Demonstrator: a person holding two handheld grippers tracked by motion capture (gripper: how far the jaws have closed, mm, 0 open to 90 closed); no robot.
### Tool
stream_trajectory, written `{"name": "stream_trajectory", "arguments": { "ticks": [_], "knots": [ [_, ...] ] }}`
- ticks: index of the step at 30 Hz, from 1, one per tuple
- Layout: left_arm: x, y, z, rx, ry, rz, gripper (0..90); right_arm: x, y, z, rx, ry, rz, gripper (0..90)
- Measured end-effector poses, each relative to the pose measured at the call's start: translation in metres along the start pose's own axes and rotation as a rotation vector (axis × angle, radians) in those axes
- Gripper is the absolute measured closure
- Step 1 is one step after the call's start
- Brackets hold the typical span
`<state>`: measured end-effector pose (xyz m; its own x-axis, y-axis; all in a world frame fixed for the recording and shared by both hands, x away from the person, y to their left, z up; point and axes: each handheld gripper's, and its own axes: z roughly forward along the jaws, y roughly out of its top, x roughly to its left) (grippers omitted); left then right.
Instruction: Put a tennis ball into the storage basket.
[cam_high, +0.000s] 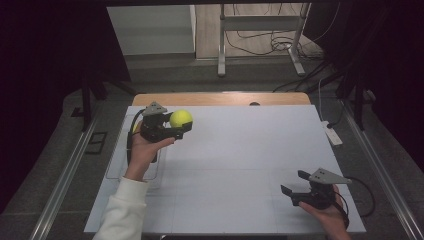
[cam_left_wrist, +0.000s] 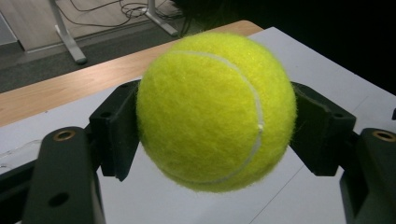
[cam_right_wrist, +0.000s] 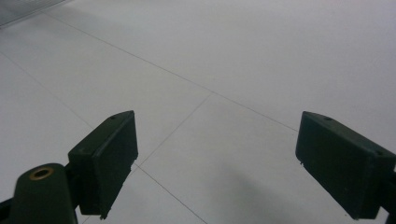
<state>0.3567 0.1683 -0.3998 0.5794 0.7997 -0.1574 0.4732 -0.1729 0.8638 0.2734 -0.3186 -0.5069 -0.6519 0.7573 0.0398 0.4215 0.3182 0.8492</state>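
Holding the ball (cam_high: 181, 119) clear of the table (cam_high: 235, 165), my left gripper (cam_high: 172, 127) sits at the far left part of the white surface, while my right gripper (cam_high: 295, 184) waits at the near right corner, well apart from it. The relation that matters: the ball lies up and to the left of the right gripper as the high view shows it, across most of the table, so any hand-over or set-down in the middle would have to be carried by the left hand (cam_high: 145, 150), which is the only one near it. A ball has no long axis, so the approach angle is free; only the line of the squeeze counts.

Left gripper view: the two black pads (cam_left_wrist: 119, 140) press on opposite sides of the ball (cam_left_wrist: 215, 112), roughly at its widest part, with the white seam curving down its right-hand face. The ball's underside hangs free above the table (cam_left_wrist: 154, 200); nothing else touches it. I judge the hold to be centred and secure.

Right gripper view: the jaws stand spread wide, nothing between them, over the bare white table (cam_right_wrist: 224, 65) with its thin lines. The right hand (cam_high: 327, 215) rests low at the table's near edge.
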Motion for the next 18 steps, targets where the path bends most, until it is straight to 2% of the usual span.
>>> {"name": "stream_trajectory", "arguments": {
  "ticks": [18],
  "knots": [
    [0.018,-0.008,-0.012,0.014,0.072,-0.024,26.7,-0.001,0.0,0.0,0.0,-0.003,0.006,13.4]
  ]
}}
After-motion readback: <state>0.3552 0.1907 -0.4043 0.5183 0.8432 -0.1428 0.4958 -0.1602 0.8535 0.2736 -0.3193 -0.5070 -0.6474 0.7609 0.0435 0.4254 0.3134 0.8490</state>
